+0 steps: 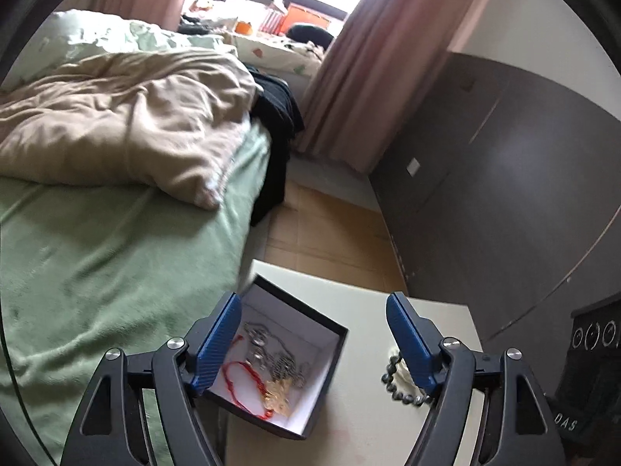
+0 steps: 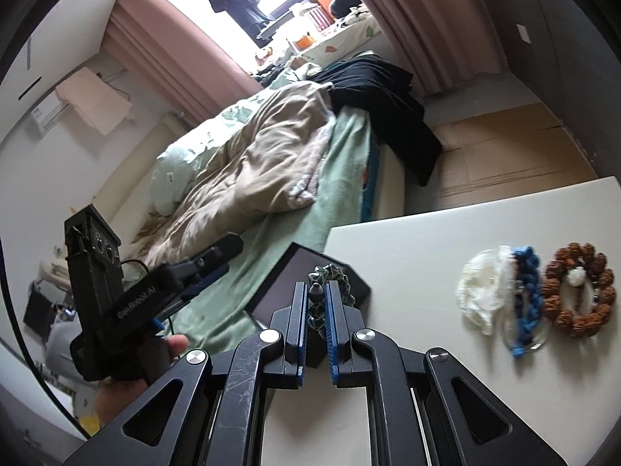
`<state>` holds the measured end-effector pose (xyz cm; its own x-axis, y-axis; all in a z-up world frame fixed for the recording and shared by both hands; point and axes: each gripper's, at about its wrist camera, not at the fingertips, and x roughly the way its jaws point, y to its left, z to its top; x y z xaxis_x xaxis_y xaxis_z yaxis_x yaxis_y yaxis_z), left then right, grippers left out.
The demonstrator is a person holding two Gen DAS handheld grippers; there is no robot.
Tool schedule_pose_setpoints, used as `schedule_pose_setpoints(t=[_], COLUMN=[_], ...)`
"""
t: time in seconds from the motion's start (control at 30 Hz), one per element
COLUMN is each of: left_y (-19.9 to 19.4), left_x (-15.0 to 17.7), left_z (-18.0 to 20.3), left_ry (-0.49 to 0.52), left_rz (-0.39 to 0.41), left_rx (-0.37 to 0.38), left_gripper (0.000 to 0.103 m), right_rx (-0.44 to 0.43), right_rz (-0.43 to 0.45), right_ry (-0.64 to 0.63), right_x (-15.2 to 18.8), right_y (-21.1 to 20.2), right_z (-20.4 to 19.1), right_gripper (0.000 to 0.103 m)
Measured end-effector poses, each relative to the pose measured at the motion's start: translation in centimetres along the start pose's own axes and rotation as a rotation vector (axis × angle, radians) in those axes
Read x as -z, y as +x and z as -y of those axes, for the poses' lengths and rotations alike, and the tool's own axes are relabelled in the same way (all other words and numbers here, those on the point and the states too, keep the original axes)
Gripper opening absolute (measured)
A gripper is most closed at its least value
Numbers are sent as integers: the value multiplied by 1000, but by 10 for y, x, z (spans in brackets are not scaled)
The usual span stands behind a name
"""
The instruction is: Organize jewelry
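In the left wrist view, an open black box with a white lining sits at the near left corner of a white table. It holds silver chains, a red cord bracelet and a gold piece. My left gripper is open and empty above the box. A dark bead bracelet lies on the table beside its right finger. In the right wrist view, my right gripper is shut on a dark green bead bracelet, held over the black box.
On the table to the right lie a white piece, a blue braided bracelet and a brown seed-bead bracelet. A bed with a green sheet and beige duvet stands left of the table. A dark wardrobe stands to the right.
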<state>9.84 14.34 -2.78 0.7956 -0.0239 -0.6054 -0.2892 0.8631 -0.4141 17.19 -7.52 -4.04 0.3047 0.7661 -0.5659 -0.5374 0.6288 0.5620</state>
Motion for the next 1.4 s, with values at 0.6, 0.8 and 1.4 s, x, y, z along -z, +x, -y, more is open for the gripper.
schedule_pose_setpoints(t=[0.6, 0.8, 1.4], left_y=[-10, -10, 16], left_x=[-12, -8, 15], left_z=[-40, -22, 46], left_ry=[-55, 6, 133], left_rz=[28, 49, 13], left_rx=[-103, -114, -55], left_gripper=[78, 78, 78], right_rx=[-39, 38, 252], right_rz=[-35, 6, 84], right_ry=[64, 85, 276], right_x=[-2, -3, -7], right_y=[62, 33, -59], right_z=[-28, -5, 87], right_gripper=[69, 69, 69])
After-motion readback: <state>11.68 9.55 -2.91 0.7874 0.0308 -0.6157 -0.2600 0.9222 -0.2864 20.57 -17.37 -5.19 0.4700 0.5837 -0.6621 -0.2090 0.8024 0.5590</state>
